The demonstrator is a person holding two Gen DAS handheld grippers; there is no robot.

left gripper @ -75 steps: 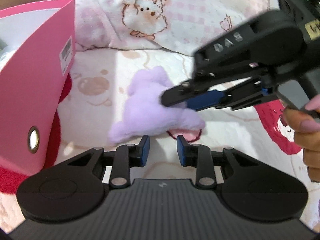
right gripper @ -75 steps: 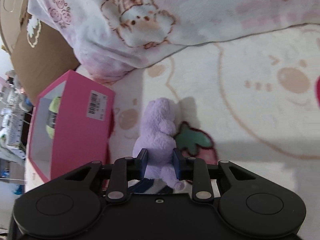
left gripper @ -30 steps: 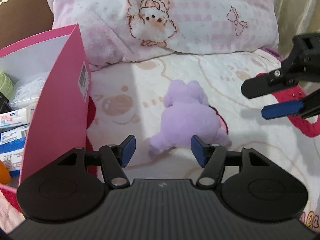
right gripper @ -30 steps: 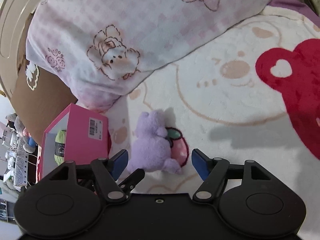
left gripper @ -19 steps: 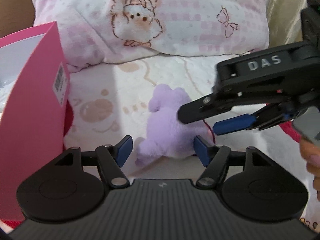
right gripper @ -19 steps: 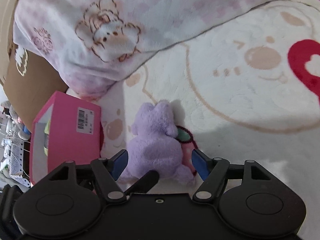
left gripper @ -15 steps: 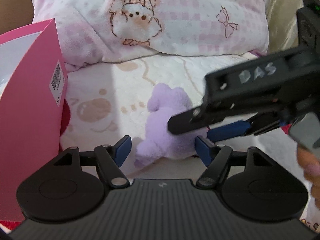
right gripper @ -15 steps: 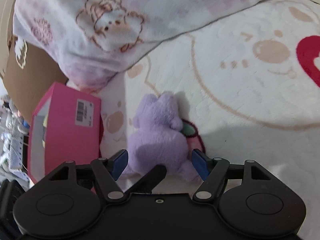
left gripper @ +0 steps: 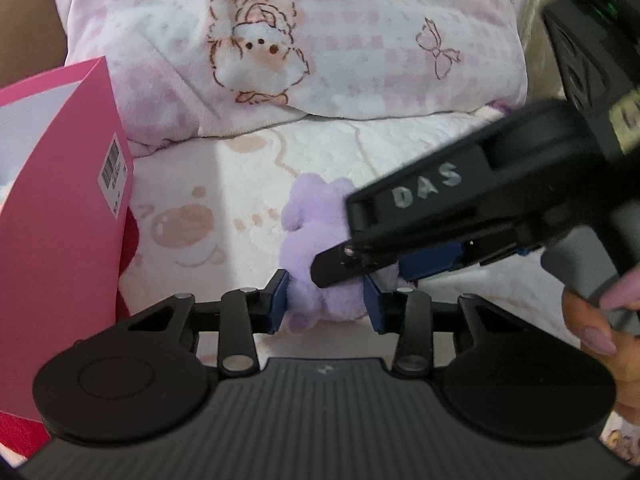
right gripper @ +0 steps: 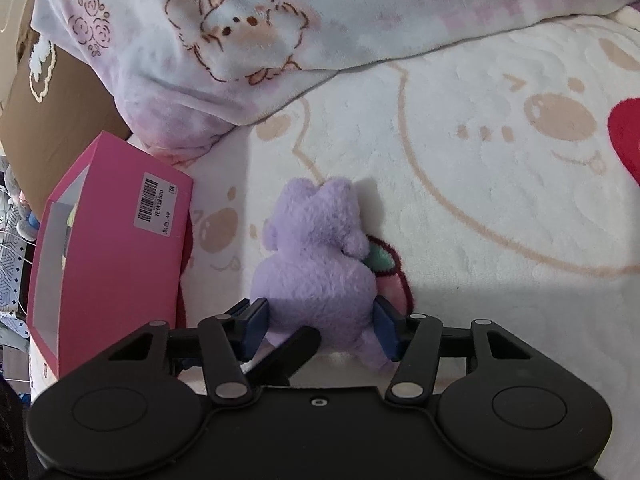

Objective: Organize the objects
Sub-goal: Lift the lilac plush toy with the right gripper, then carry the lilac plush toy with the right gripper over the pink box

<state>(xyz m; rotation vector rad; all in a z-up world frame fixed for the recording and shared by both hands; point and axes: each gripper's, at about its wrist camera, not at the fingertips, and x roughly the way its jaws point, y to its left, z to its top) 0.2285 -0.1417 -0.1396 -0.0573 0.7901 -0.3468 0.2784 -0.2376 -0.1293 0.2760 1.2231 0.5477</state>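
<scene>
On my far left the pink box (left gripper: 60, 248) stands on the bed blanket (left gripper: 240, 184), its open mouth showing a few things already inside, just left of the purple plush toy (right gripper: 316, 264). The toy lies on the blanket in front of the pillow (left gripper: 320, 40), not yet lifted.

My left claw (left gripper: 326, 300) has its blue pads either side of the toy's lower end, touching the fur or nearly so; I can't tell whether it is truly pinching.

My right claw (right gripper: 320, 326) likewise brackets the toy's bottom, partly spread, pads against the fur on both flanks.

I judge this as the grasp step for the plush. Next I would press one claw firmly together on the soft body, clear the other away, then lift and carry leftward to the box opening.
</scene>
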